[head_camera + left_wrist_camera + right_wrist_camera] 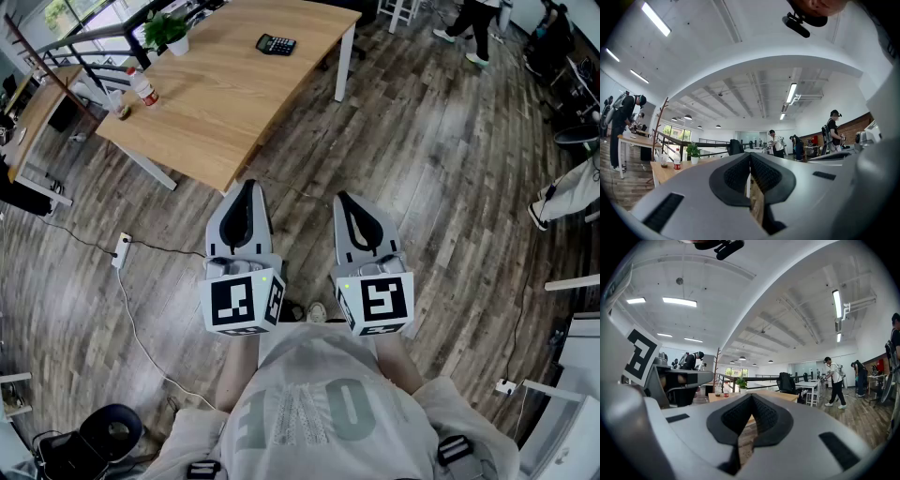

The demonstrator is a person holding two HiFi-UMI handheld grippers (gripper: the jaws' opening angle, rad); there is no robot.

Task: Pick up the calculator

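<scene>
Our left tongs point(248, 186) and right tongs point(344, 199) are pressed together, empty, well short of the desk point(225, 112); unless spread first, we risk nudging the calculator point(276, 44) off its far end.

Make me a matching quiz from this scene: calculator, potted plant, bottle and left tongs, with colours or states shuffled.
1 calculator
2 potted plant
3 bottle
4 left tongs

A shut, empty
B red label, beside a cup
C black, flat on the table
D green, white pot

Pairs: 1C, 2D, 3B, 4A
</scene>
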